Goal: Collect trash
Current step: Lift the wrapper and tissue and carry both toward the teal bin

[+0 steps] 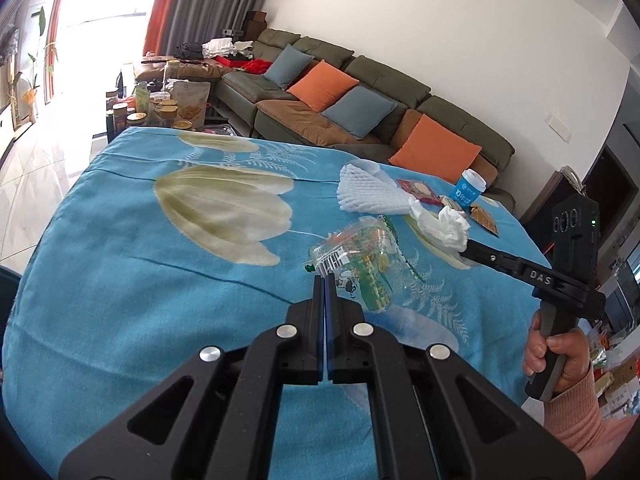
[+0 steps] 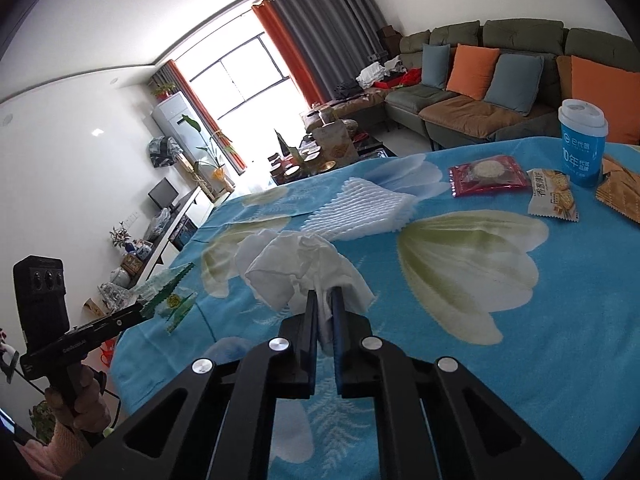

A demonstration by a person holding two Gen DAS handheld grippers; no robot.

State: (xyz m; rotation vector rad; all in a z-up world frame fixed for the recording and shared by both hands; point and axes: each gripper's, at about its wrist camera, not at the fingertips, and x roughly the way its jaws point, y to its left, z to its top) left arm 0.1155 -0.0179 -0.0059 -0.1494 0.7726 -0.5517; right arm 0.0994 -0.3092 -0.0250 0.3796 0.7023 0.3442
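My left gripper (image 1: pixel 324 278) is shut on the edge of a clear plastic wrapper with green print (image 1: pixel 360 268), which lies over the blue flowered tablecloth (image 1: pixel 140 280). The right wrist view shows that same left gripper (image 2: pixel 140 310) at the left table edge with the wrapper (image 2: pixel 170 298) in its tips. My right gripper (image 2: pixel 325 292) is shut on a crumpled white tissue (image 2: pixel 296 264), which bulges ahead of the fingers. Seen from the left wrist, the right gripper (image 1: pixel 464 252) holds the tissue (image 1: pixel 444 228) just above the cloth.
A white foam net (image 2: pixel 360 208) lies mid-table. Toward the far right stand a blue paper cup (image 2: pixel 582 144), a red snack packet (image 2: pixel 488 174), a cracker packet (image 2: pixel 554 198) and an orange-brown packet (image 2: pixel 620 188). A sofa (image 1: pixel 360 80) runs behind the table.
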